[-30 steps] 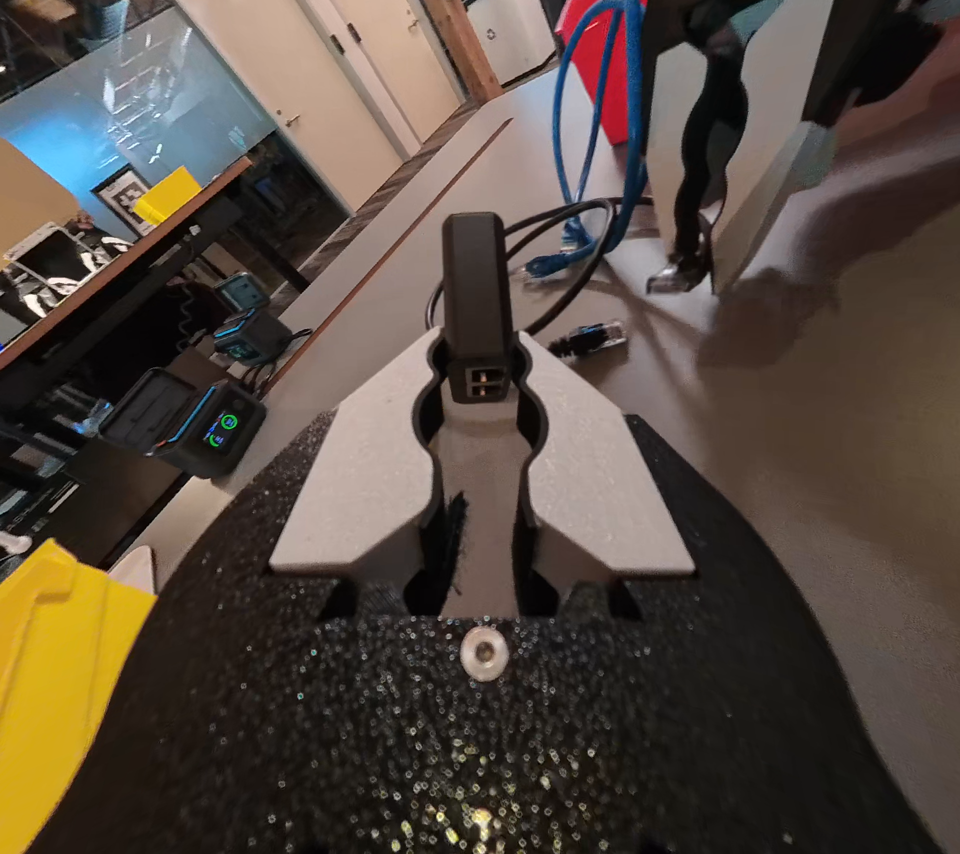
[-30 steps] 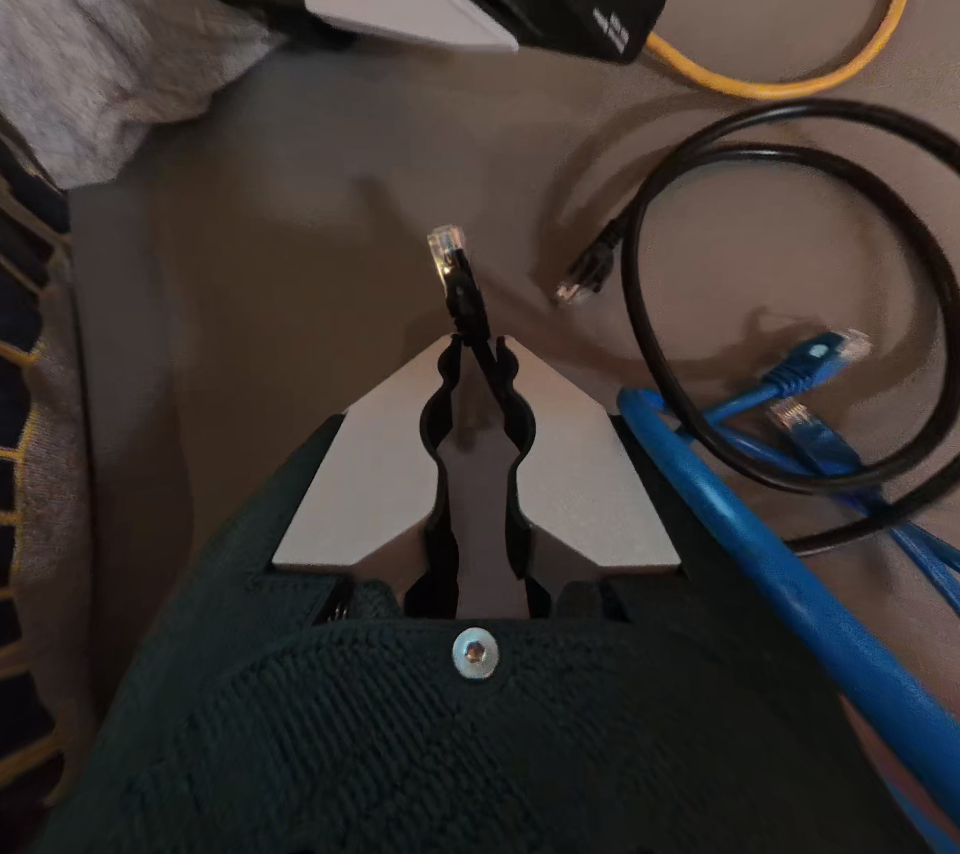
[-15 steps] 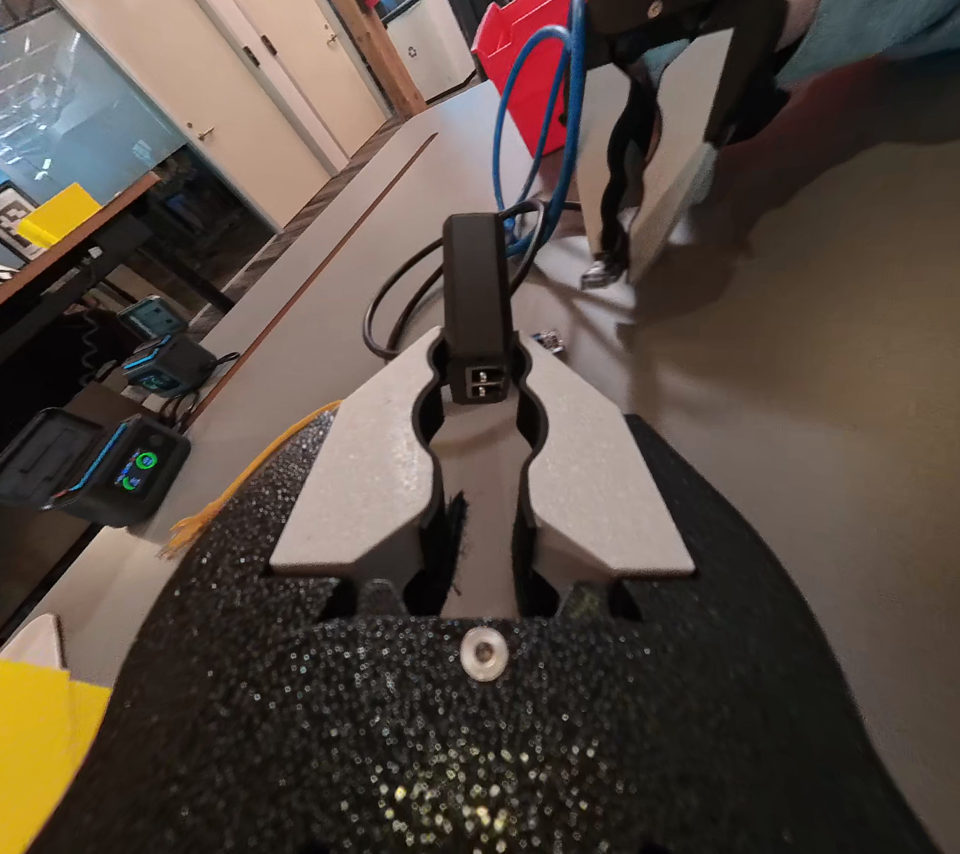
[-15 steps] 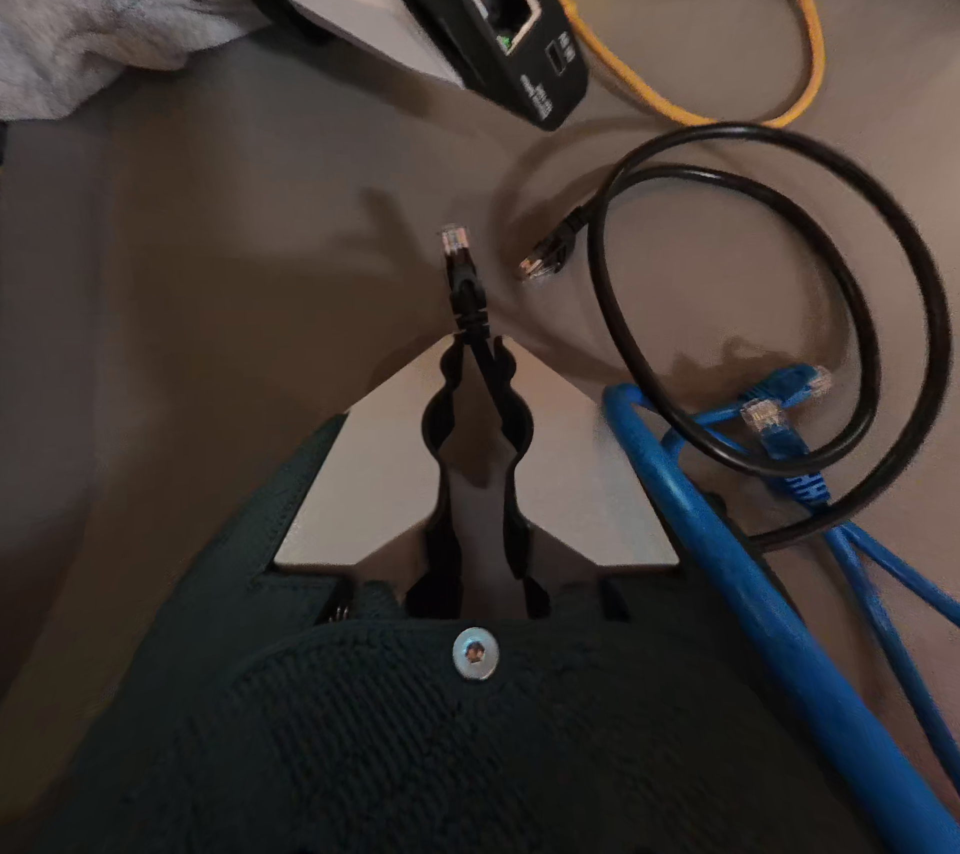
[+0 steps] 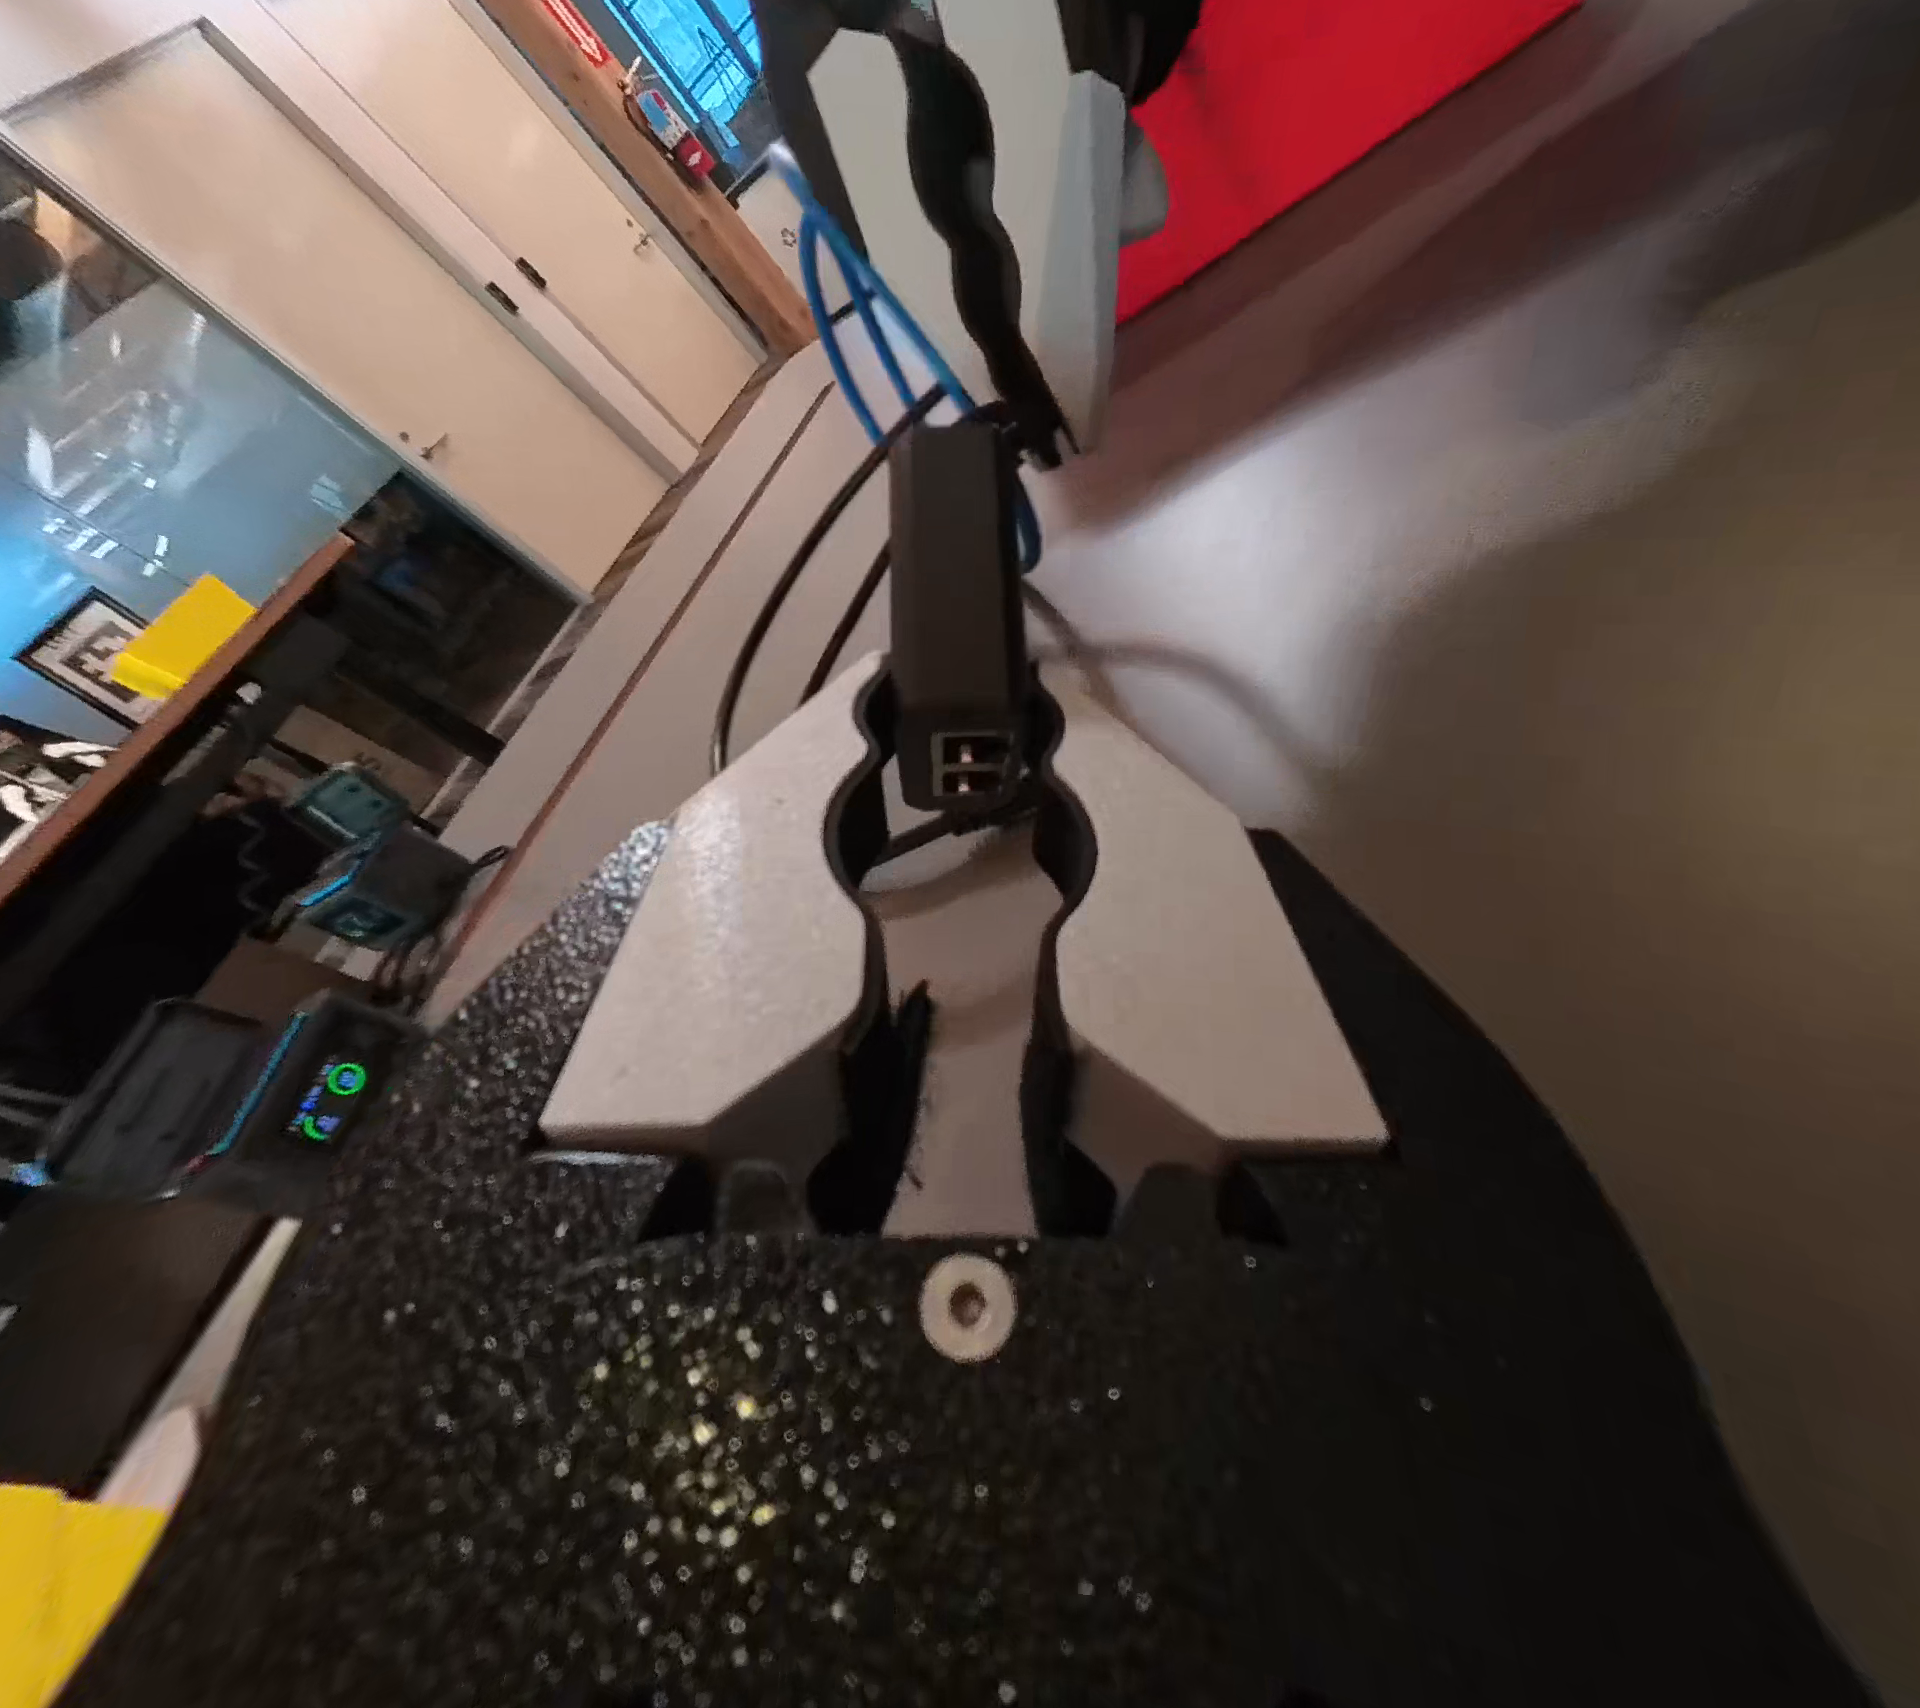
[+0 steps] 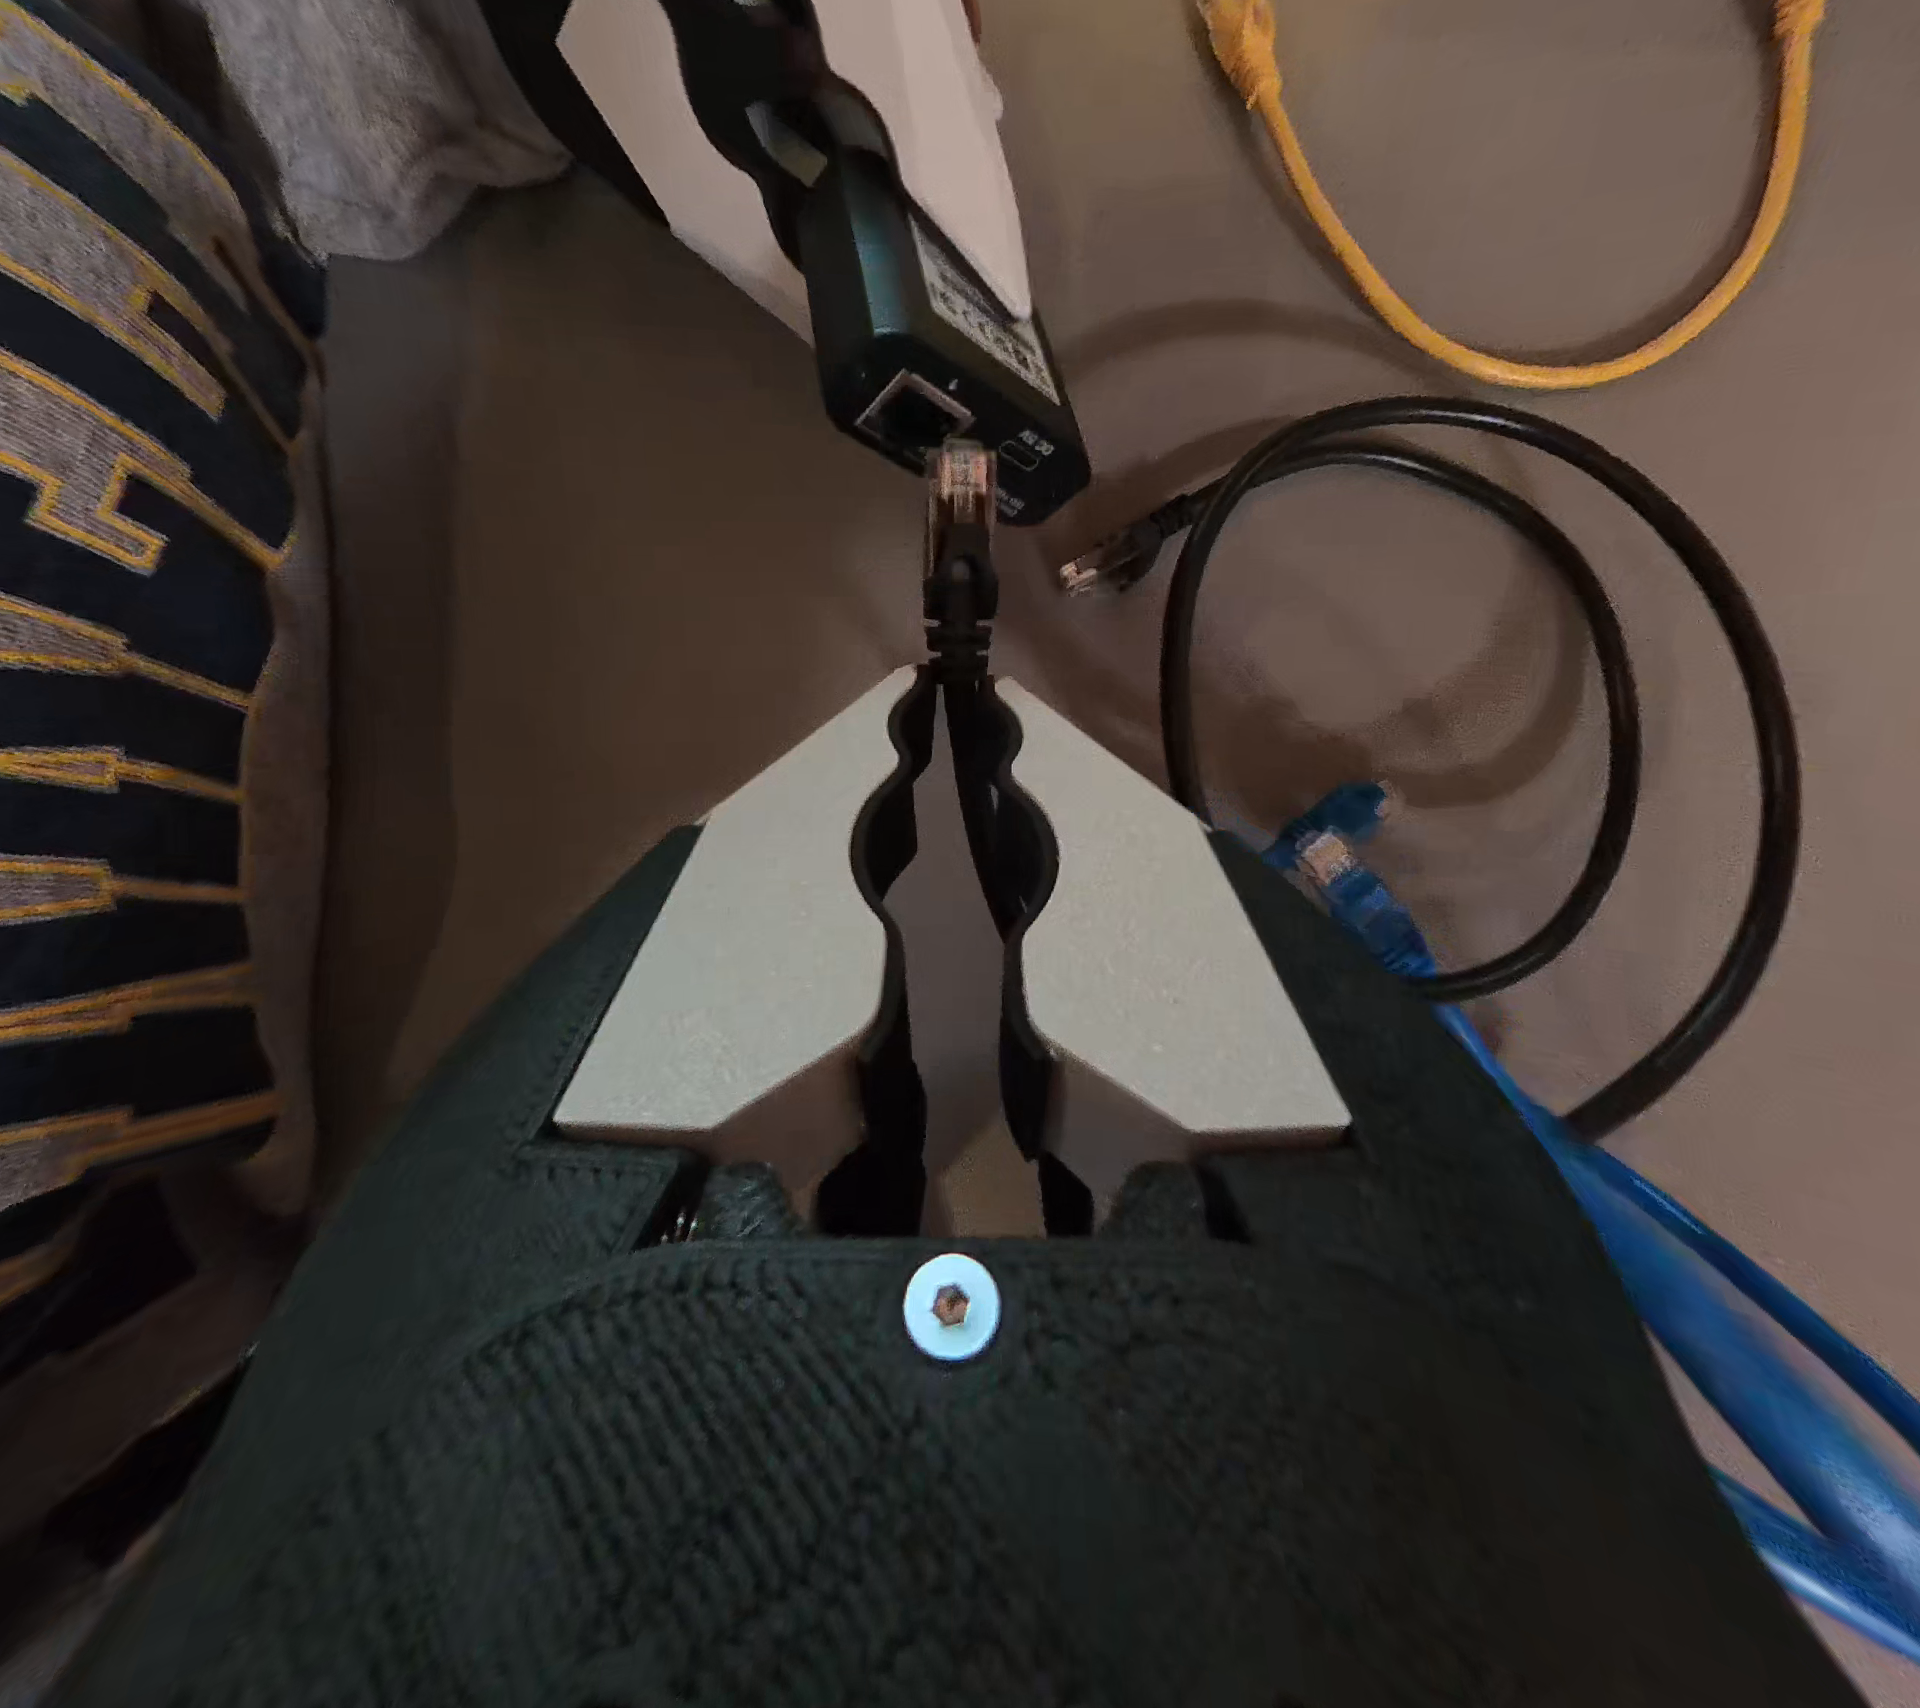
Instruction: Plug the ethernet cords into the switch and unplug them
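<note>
Grey desk [image 6: 623, 619] in an office with cream doors and glazed partitions behind. Left tool [image 5: 961, 723] is clamped on the rear end of the black switch [image 5: 956, 578], a slim box held clear of the desk with its long axis running straight out from the fingers. Right tool [image 6: 956, 682] is pinched on the black ethernet cord [image 6: 958, 598] just behind its boot, so the clear plug [image 6: 961, 484] projects forward. In the right wrist view the switch's port [image 6: 914, 411] faces the plug; the plug tip lies at the lower edge of the port face, slightly right of the opening, not yet seated. Plug axis and switch axis appear nearly in line but somewhat offset, so insertion likely needs a small shift toward the opening before pushing along that shared line; both tools meet at this joint, neither nearer. Loose on the desk lie the cord's other end, an orange cord [image 6: 1507, 349] and a blue cord [image 6: 1361, 889]. A label and small markings show on the switch; red signs hang on a wooden beam [image 5: 582, 27].
</note>
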